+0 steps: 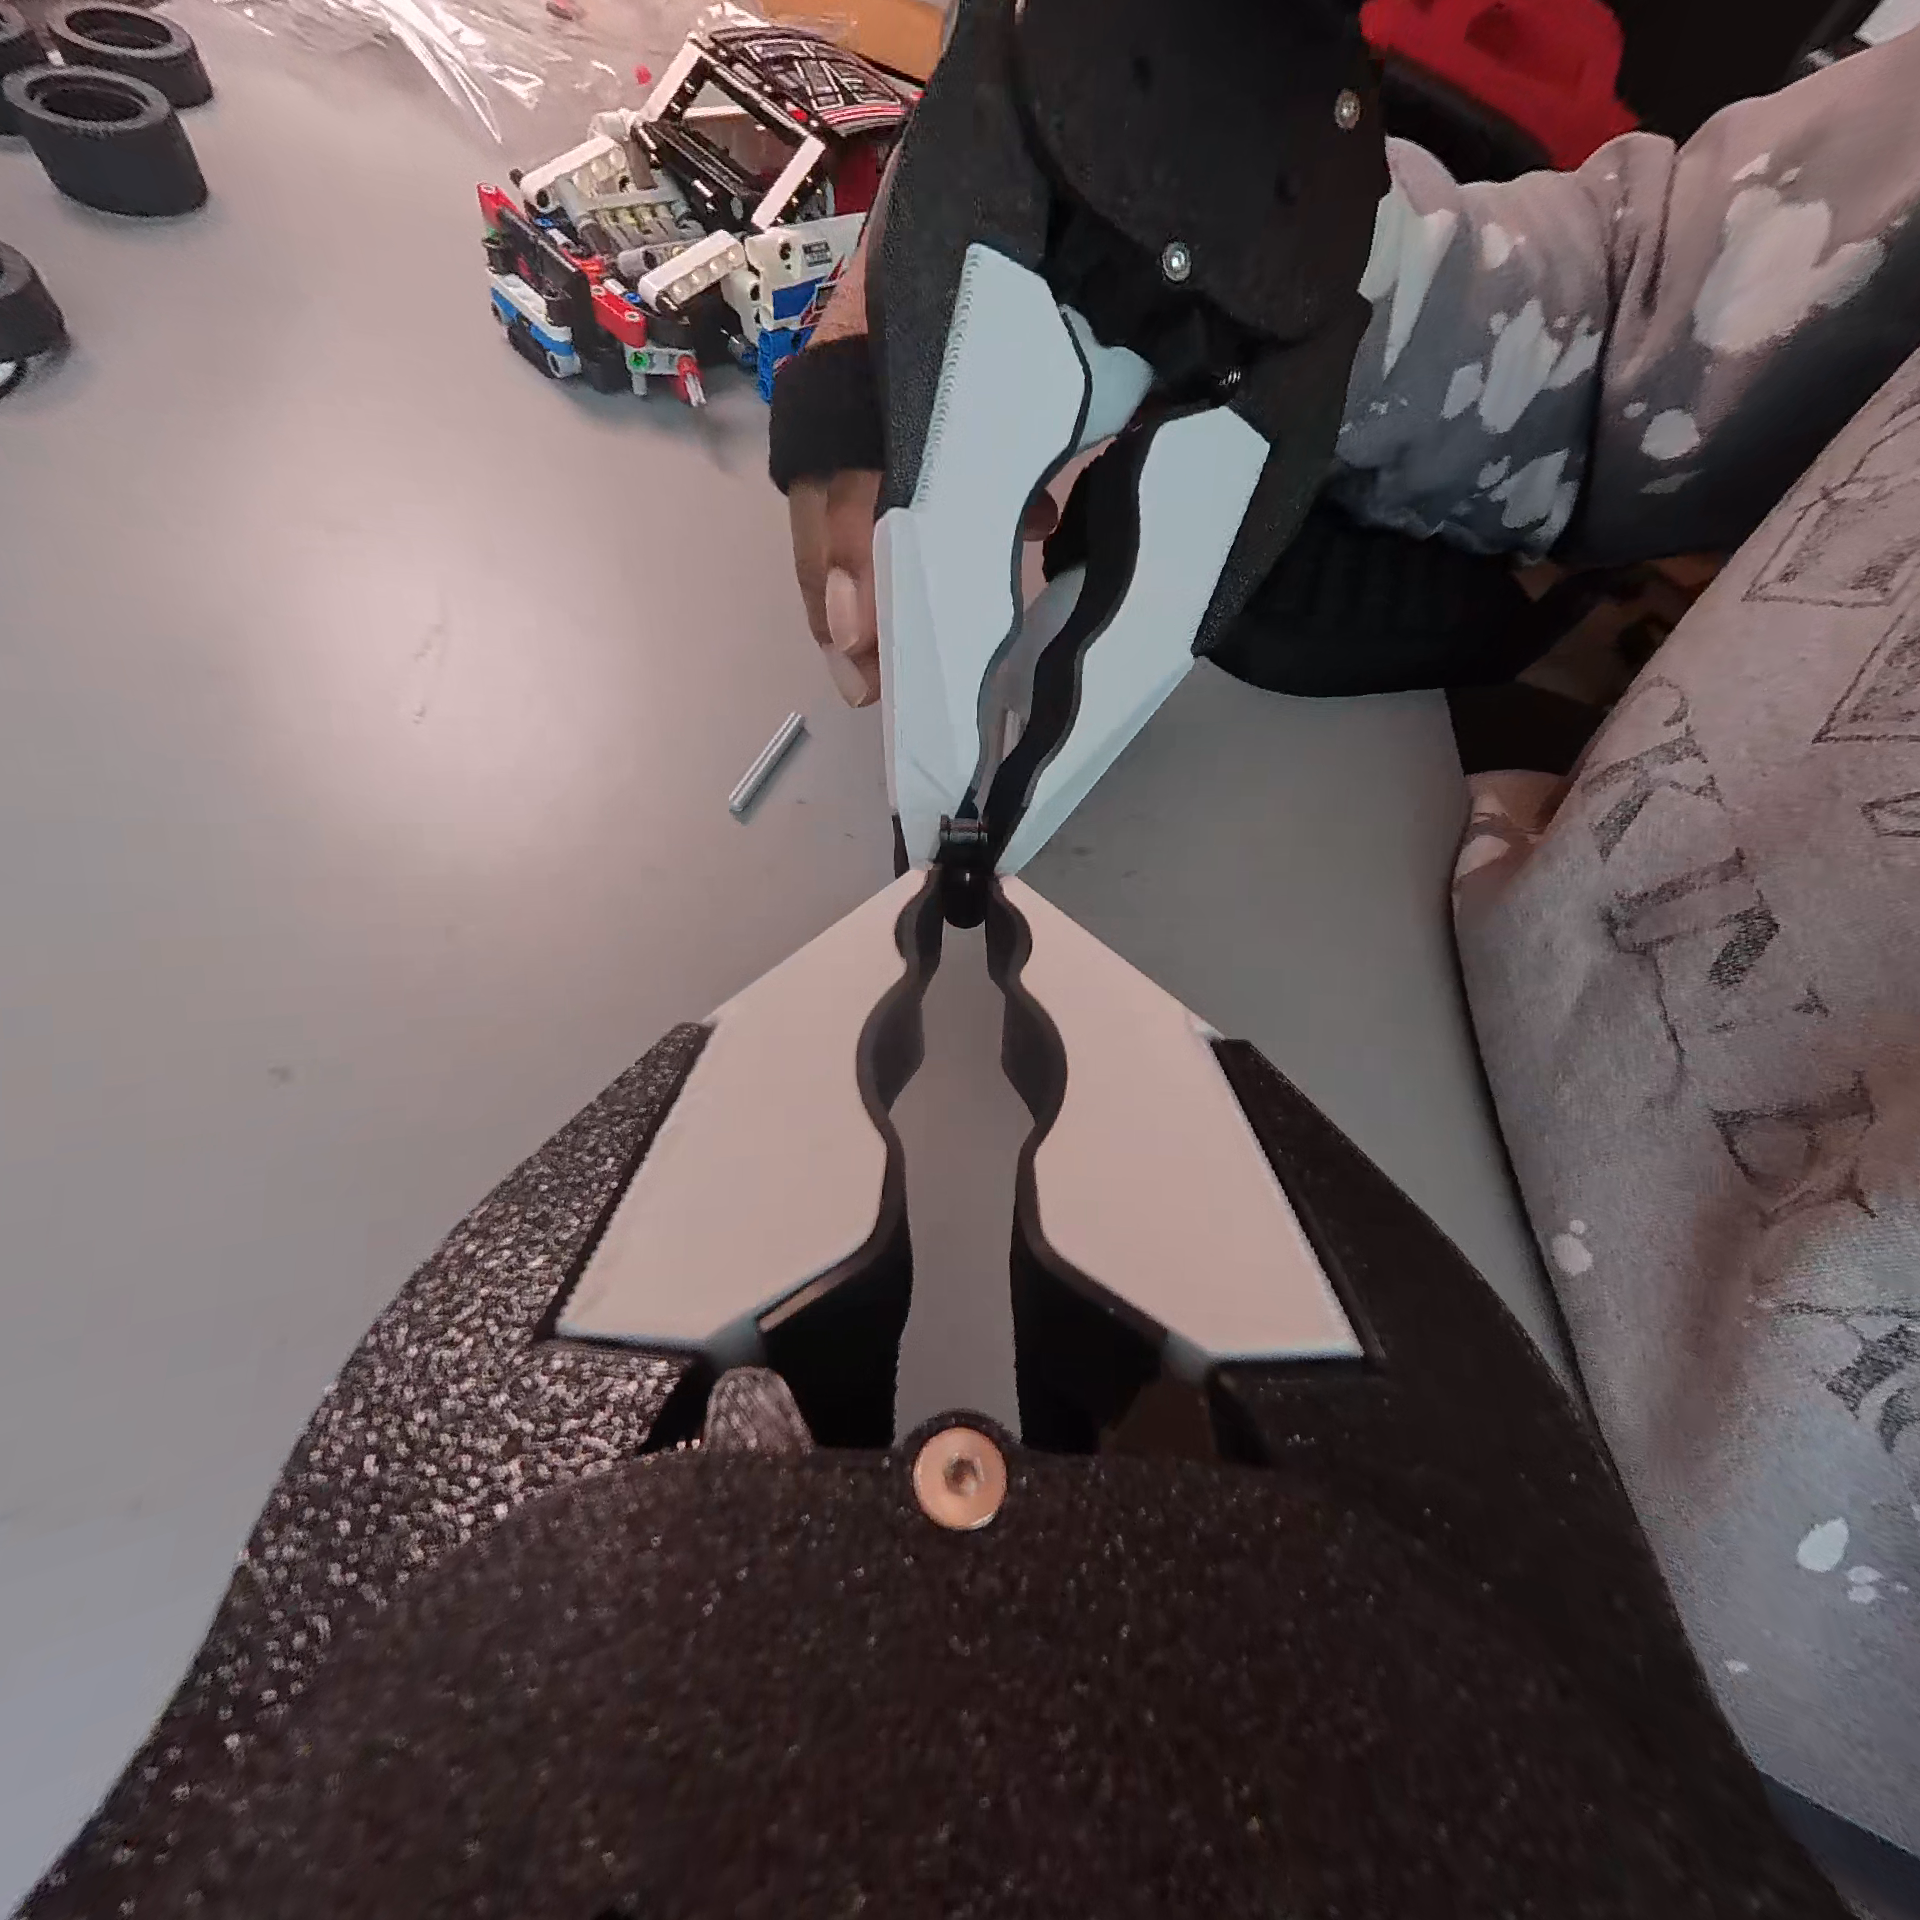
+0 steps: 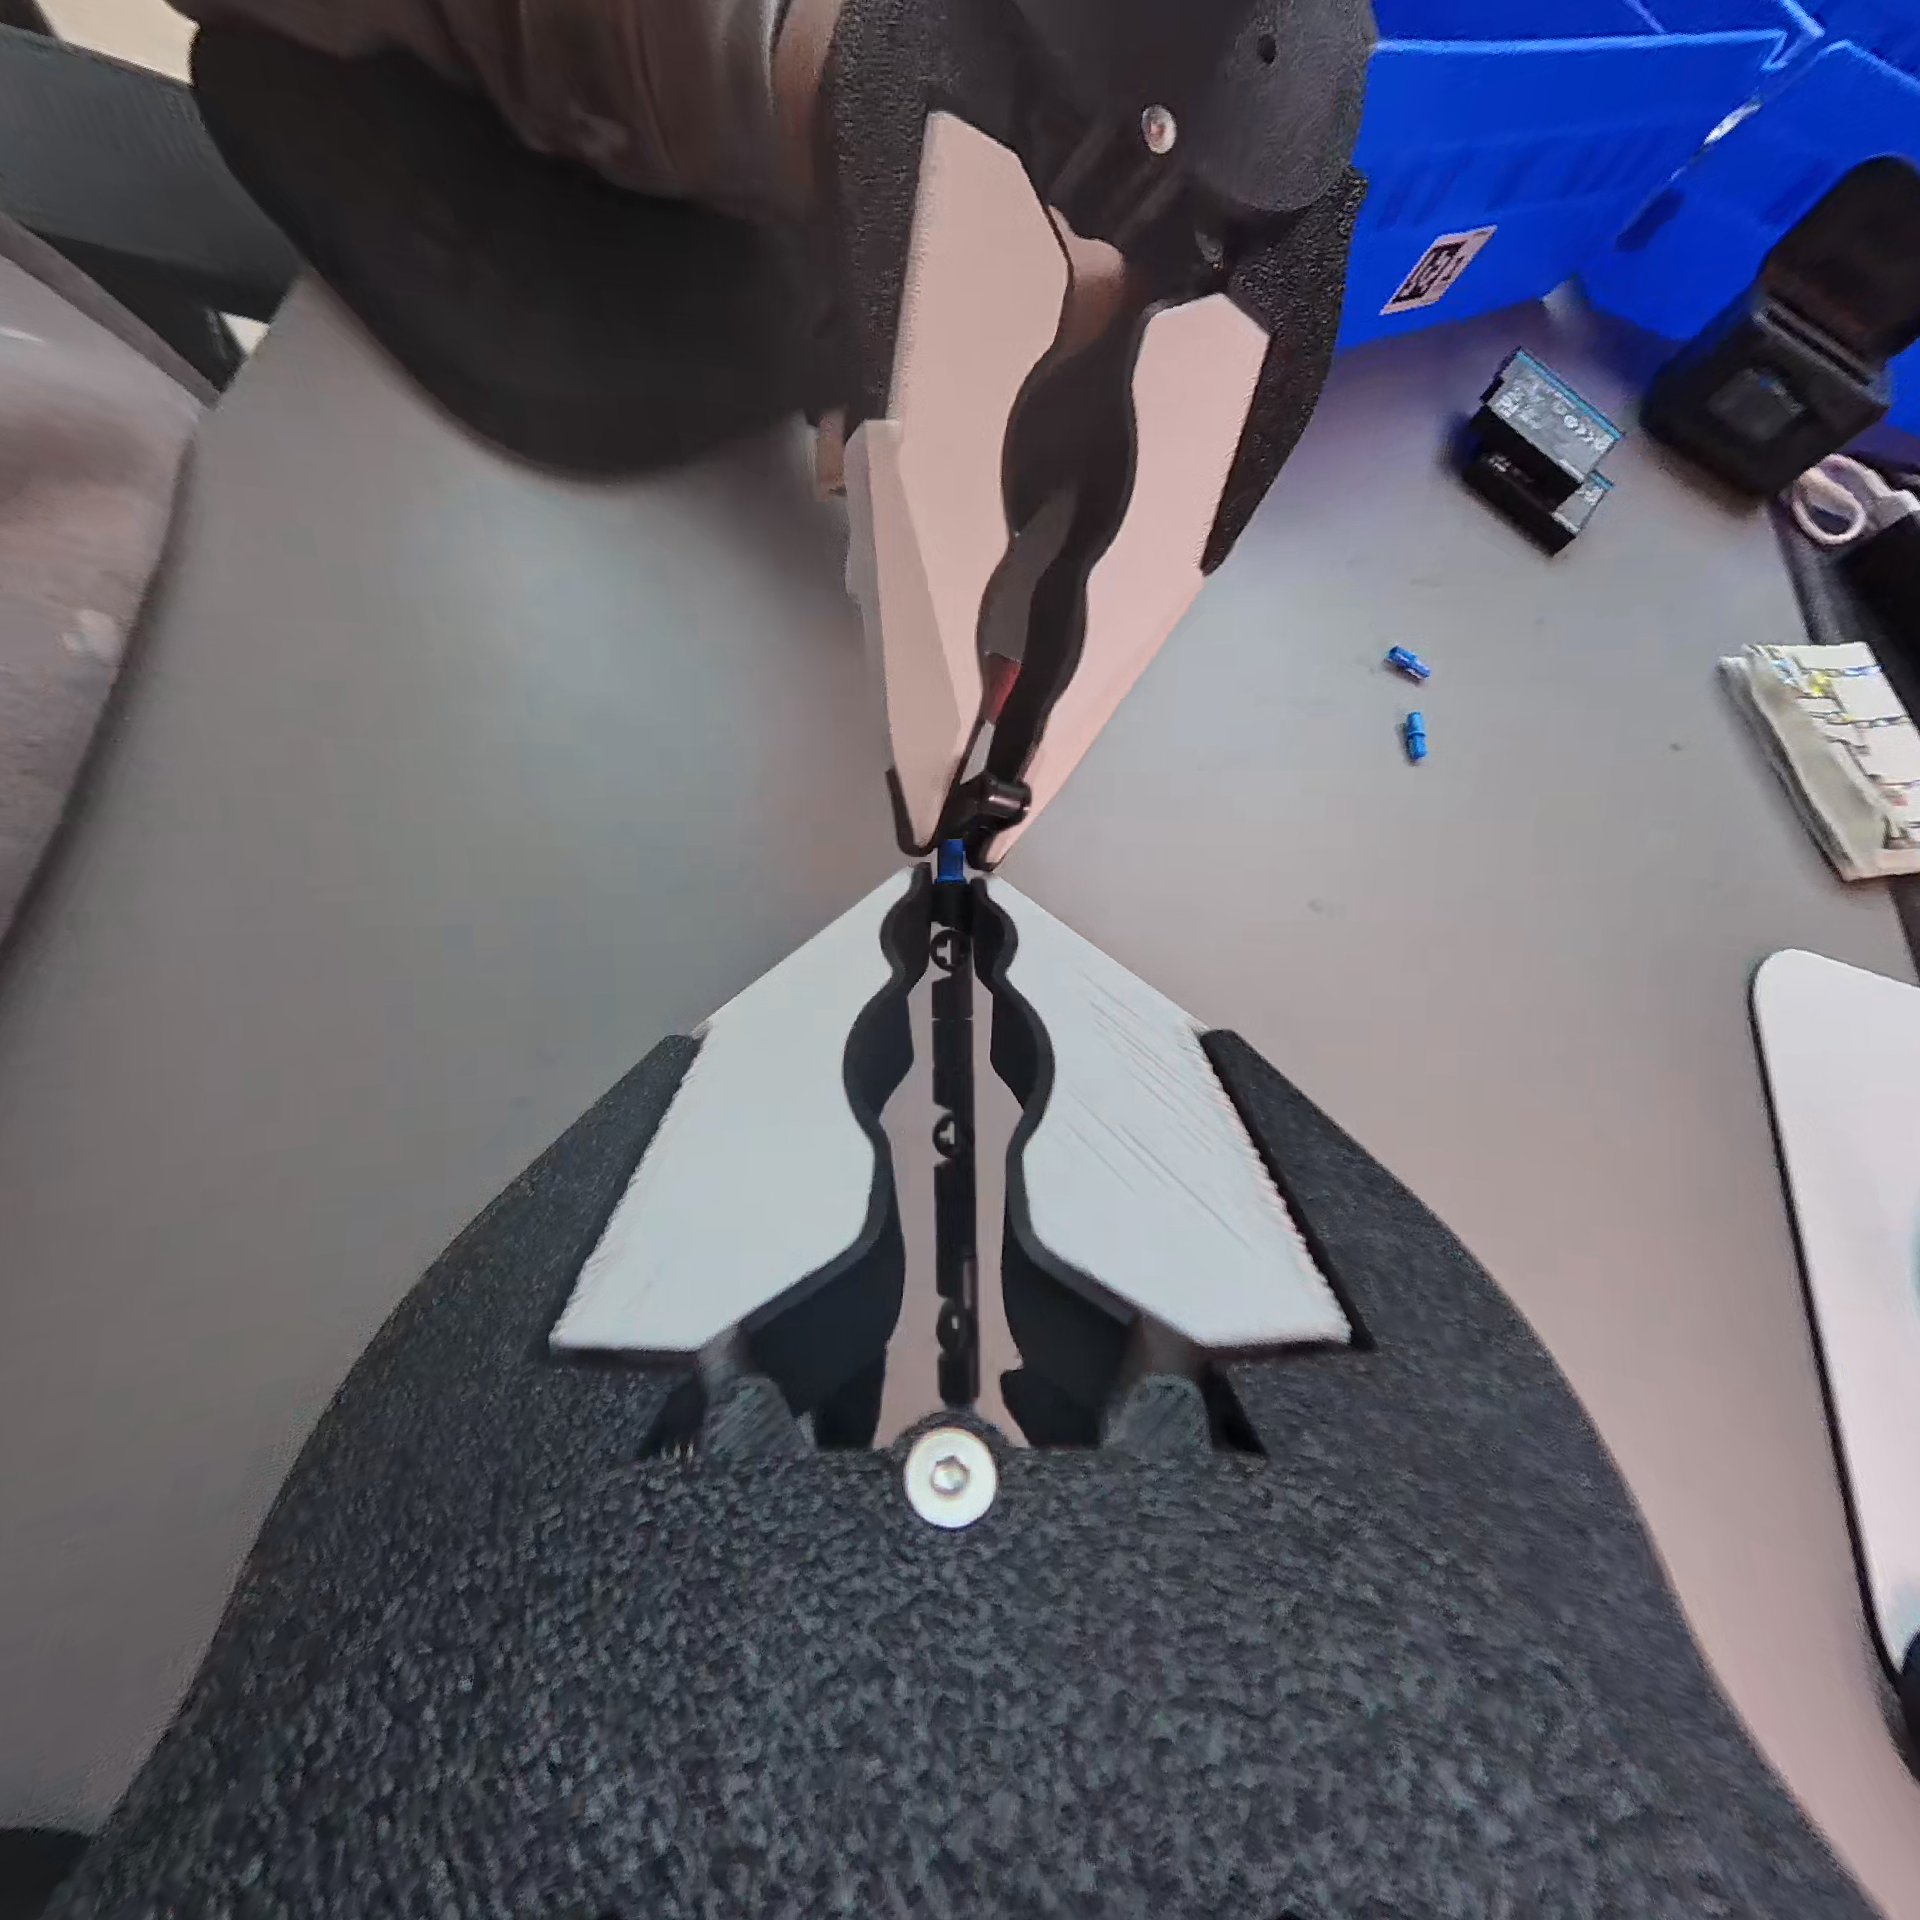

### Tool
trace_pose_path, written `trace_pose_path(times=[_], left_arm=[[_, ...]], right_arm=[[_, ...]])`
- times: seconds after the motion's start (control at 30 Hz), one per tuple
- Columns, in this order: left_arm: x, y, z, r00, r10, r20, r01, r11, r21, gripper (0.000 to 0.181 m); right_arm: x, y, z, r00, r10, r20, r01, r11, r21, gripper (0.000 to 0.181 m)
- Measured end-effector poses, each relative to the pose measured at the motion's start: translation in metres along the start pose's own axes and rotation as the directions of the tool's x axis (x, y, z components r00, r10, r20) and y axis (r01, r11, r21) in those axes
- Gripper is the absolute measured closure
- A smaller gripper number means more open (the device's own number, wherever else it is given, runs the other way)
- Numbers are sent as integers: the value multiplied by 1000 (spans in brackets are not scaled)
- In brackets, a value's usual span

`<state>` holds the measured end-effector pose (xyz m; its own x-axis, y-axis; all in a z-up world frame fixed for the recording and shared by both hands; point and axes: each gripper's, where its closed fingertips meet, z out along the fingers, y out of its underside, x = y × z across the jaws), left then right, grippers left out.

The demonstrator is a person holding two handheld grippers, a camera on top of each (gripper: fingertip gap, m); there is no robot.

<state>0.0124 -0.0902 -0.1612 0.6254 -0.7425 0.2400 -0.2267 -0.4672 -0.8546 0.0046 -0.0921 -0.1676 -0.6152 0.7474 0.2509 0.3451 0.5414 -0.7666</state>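
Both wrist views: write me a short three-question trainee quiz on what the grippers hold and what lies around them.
1. True or false: the tyres are mounted on the toy car.
2. What colour is the pin at the tip of the beam held in the right gripper? A red, B blue, C yellow.
3. Fill in: the left gripper is shut on a small ___ part.
Key: 1 false, they lie loose on the table; 2 B; 3 black.
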Motion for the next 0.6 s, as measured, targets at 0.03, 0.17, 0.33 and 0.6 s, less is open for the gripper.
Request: trace_pose_path(times=[0.03,0.17,0.33,0.6], left_arm=[[-1,0,-3,1000,-6,9,6,1000,-6,176],[-20,-15,-55,989,-24,143,13,996,83,176],[-66,-24,-184,677,58,734,-85,996,0,175],[-109,69,-314,251,-102,963,312,950,19,162]], right_arm=[[-1,2,-1,1000,7,13,-7,1000,-12,174],[14,23,-18,996,66,-54,-68,997,-25,174],[16,7,-29,994,91,-62,-84,991,107,174],[20,-22,-36,984,-29,-178,71,969,236,174]])
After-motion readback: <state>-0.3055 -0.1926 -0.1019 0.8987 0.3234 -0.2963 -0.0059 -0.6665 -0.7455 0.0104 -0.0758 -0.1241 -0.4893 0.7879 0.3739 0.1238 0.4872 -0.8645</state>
